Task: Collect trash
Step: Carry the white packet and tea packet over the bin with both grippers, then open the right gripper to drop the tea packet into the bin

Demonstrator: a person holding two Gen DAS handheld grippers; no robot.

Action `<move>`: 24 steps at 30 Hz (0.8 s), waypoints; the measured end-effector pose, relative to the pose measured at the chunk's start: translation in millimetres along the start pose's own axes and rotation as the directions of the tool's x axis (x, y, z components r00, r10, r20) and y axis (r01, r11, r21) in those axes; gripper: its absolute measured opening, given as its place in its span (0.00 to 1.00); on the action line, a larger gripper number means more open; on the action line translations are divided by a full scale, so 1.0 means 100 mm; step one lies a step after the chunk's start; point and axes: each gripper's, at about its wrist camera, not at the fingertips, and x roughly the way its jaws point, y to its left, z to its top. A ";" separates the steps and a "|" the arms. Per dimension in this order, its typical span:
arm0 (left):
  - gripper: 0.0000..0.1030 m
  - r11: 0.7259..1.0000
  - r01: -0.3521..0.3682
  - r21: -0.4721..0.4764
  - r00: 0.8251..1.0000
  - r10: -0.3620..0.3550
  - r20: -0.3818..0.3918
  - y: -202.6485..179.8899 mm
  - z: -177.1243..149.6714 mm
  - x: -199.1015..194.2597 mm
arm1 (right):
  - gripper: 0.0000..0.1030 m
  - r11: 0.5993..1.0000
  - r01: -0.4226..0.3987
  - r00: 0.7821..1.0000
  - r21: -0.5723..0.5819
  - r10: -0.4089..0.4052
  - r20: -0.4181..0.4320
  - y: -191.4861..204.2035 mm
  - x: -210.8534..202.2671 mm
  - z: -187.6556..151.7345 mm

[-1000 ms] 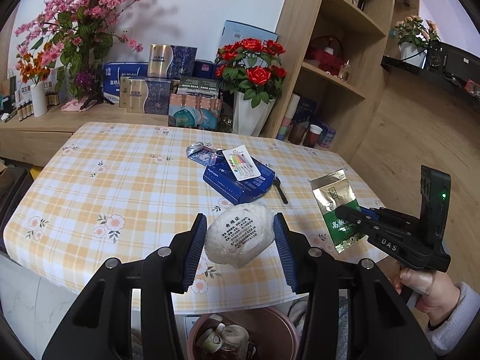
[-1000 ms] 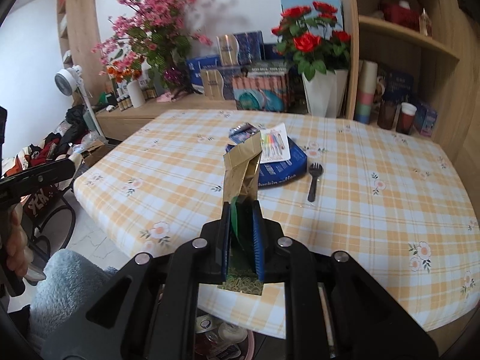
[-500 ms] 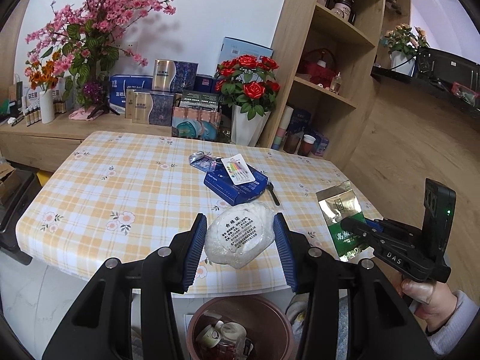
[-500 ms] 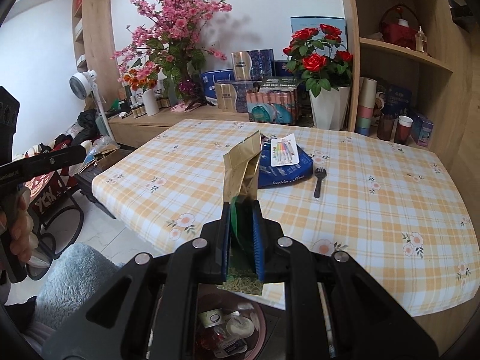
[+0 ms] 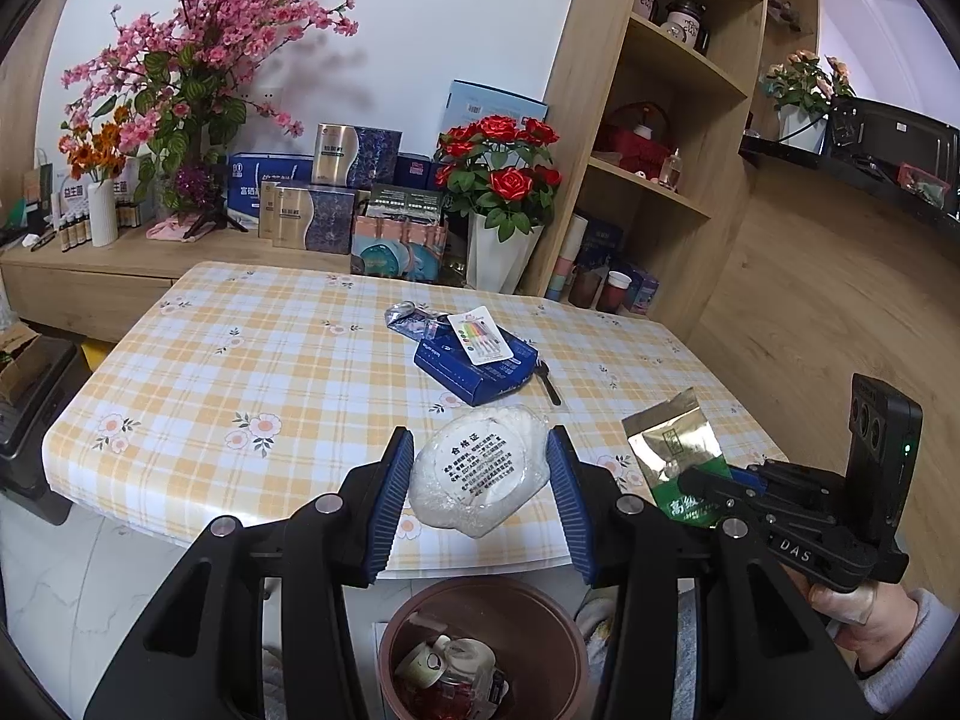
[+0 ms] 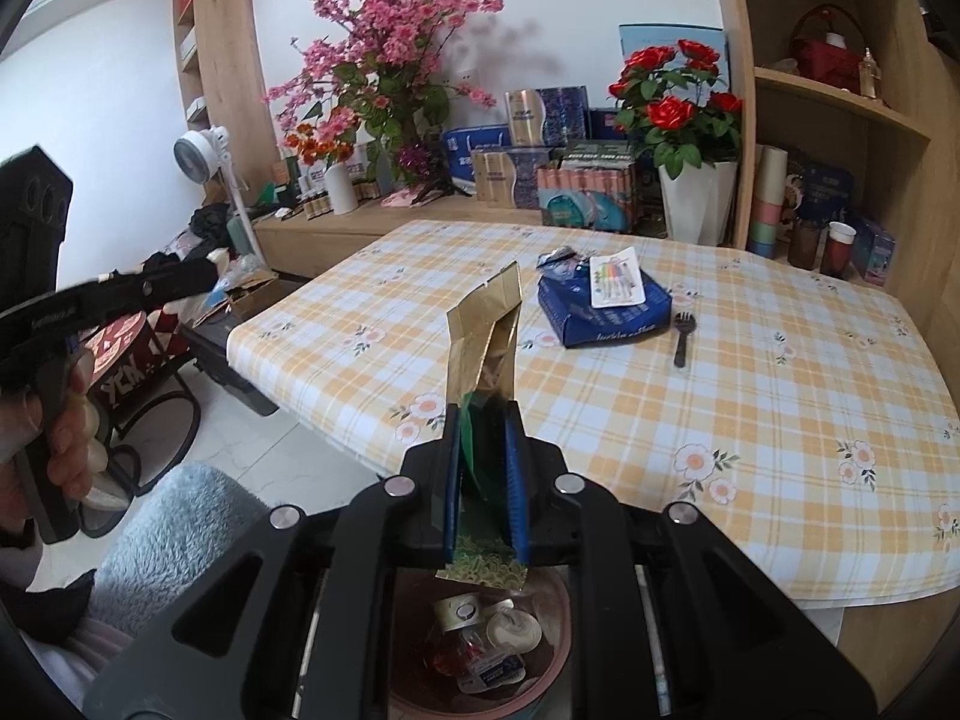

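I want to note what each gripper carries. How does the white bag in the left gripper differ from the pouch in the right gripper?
The white plastic bag is round, soft and crumpled, with a printed label; the gold-and-green pouch is flat, stiff foil. The bag fills the left gripper at a wide opening; the right gripper is nearly shut on the thin pouch, which stands upright with its top torn open. Both are held above the brown trash bin.
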 end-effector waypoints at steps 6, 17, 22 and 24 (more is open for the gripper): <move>0.43 1.000 0.007 -0.003 1.000 -0.007 -0.005 -0.01 -0.02 -0.02 | 0.16 0.999 -0.050 0.998 0.010 0.050 -0.042 0.04 0.09 -0.06; 0.43 1.000 0.020 -0.003 0.999 -0.020 -0.025 -0.03 -0.04 0.06 | 0.81 0.998 0.058 0.998 0.035 -0.060 0.029 -0.08 0.01 0.03; 0.43 0.999 0.032 0.005 0.999 -0.032 -0.036 -0.07 -0.06 0.11 | 0.94 0.987 0.131 0.986 0.088 -0.139 0.094 -0.27 -0.14 0.14; 0.43 0.999 0.036 0.011 0.999 -0.035 -0.039 -0.09 -0.07 0.12 | 0.94 0.982 0.150 0.982 0.114 -0.161 0.101 -0.34 -0.17 0.17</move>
